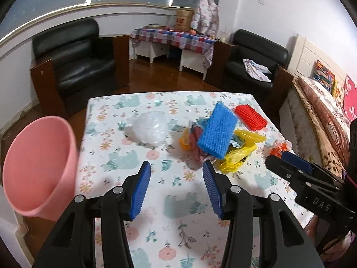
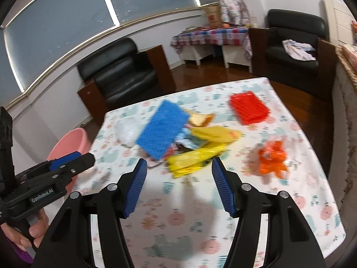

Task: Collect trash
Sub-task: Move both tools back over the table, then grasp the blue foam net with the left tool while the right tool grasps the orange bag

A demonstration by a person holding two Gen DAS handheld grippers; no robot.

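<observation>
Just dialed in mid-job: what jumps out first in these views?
A bright blue sponge lies tilted on a heap of yellow plastic bags mid-table, with a red sponge behind it to the right. A pink bin stands off the table's left edge. Both tools are open and empty.

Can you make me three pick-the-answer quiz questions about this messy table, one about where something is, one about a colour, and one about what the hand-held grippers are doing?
1. Where is the pink bin?
A. On the table
B. Beside the table's left edge
C. On an armchair

2. What colour is the knitted pad lying on the pile of wrappers?
A. Blue
B. Green
C. White

3. How are the left hand-held gripper and the right hand-held gripper?
A. Both squeezing trash
B. One holding the bin
C. Both open and empty

Answers: 1 B, the left wrist view shows the bin off the cloth, at its left side. 2 A, it is bright blue in both views. 3 C, only tablecloth shows between each pair of pads.
</observation>
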